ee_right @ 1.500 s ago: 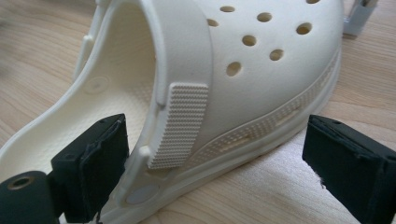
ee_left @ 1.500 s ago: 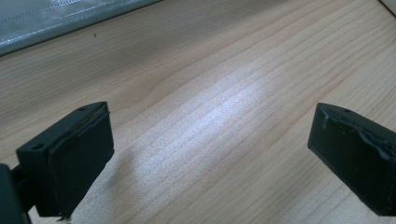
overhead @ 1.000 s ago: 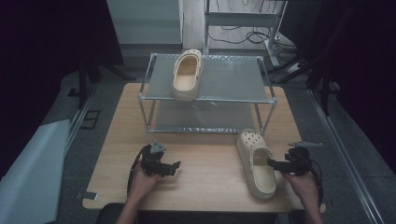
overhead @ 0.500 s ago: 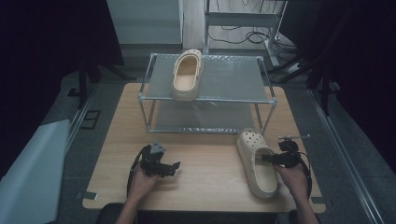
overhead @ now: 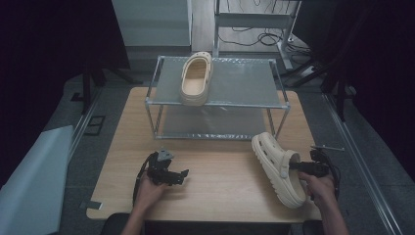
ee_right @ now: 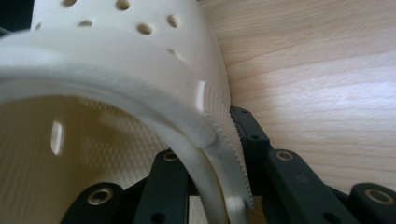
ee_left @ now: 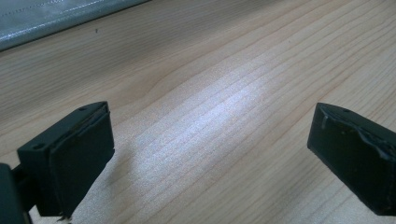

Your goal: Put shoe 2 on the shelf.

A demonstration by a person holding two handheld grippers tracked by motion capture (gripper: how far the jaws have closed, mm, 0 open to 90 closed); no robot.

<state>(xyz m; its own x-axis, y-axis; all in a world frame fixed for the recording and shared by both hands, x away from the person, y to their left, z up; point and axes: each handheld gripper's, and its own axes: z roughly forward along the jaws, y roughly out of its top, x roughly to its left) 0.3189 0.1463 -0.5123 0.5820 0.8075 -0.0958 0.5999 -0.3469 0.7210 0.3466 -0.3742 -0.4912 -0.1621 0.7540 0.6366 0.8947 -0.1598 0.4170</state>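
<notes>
Your right claw [overhead: 293,166] has just closed on the clog's [overhead: 279,169] side wall for lifting; left claw [overhead: 182,175] idles open.

Both tongs, left tongs [overhead: 182,175] and right tongs [overhead: 292,166], are built of black plastic; screw holes are seen in the linkages, and black cables are trailed.

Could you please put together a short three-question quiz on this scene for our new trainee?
1. True or false: the right hand-held gripper is shut on the side wall of the cream perforated foam clog on the wooden table.
2. Where does the other cream foam clog lie: A) top shelf of the metal rack, B) the floor?
3. The left hand-held gripper has its jaws ____.

Key: 1 true; 2 A; 3 open, nothing between them.
</notes>
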